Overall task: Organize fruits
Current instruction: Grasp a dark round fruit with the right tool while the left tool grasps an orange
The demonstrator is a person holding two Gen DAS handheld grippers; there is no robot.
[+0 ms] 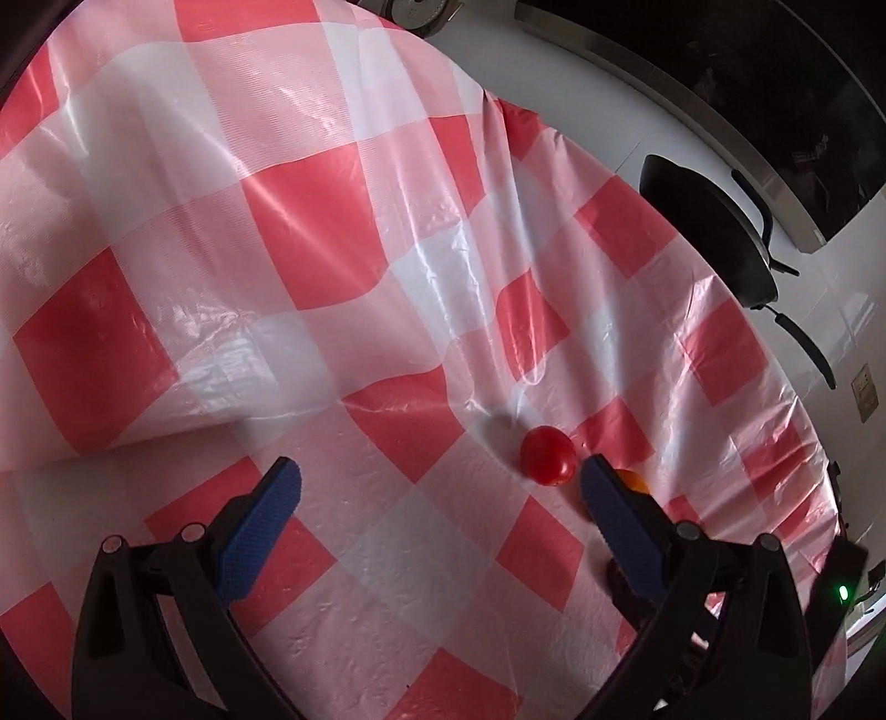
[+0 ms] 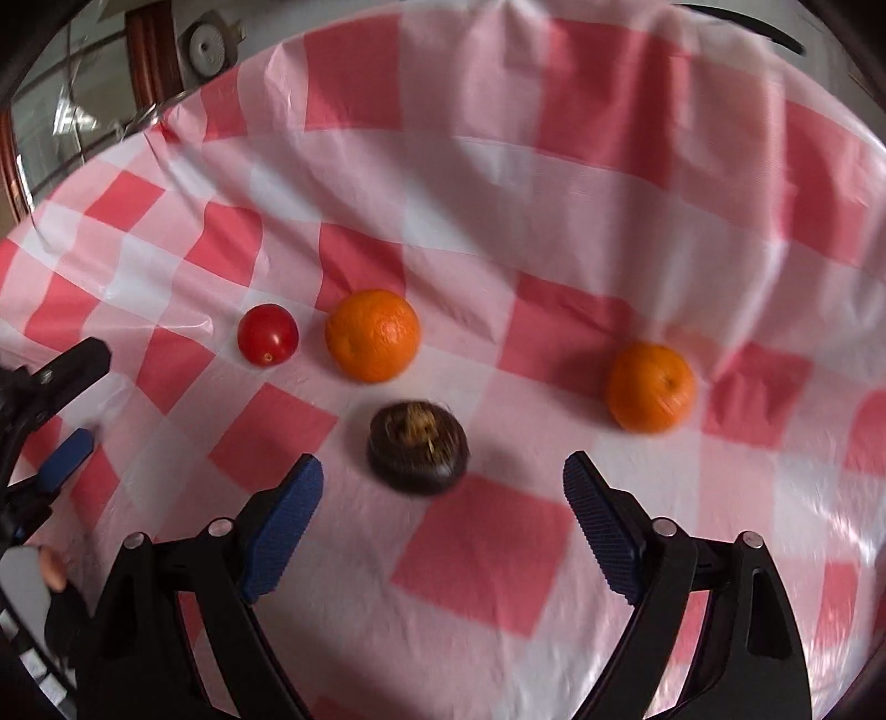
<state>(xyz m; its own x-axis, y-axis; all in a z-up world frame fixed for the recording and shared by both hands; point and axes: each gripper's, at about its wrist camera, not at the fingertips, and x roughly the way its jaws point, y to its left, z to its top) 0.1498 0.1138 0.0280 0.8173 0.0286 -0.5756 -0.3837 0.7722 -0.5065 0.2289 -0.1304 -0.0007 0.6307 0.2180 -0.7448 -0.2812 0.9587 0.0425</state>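
In the right wrist view a red tomato [image 2: 268,334], an orange [image 2: 372,335], a second orange [image 2: 649,386] and a dark round fruit with a dry brown top [image 2: 418,447] lie on the red-and-white checked cloth [image 2: 487,554]. My right gripper [image 2: 443,482] is open and empty, with the dark fruit just ahead between its fingers. My left gripper [image 1: 440,482] is open and empty. The tomato [image 1: 547,455] lies just ahead of its right finger [image 1: 614,515], which hides most of an orange [image 1: 631,479]. The left gripper also shows at the left edge of the right wrist view [image 2: 66,404].
The cloth [image 1: 310,232] rises in a large fold behind the fruit. A black pan with a handle [image 1: 714,232] sits on the white counter beyond the cloth's right edge. A round grey fitting [image 2: 206,49] and a wooden frame stand at the far left.
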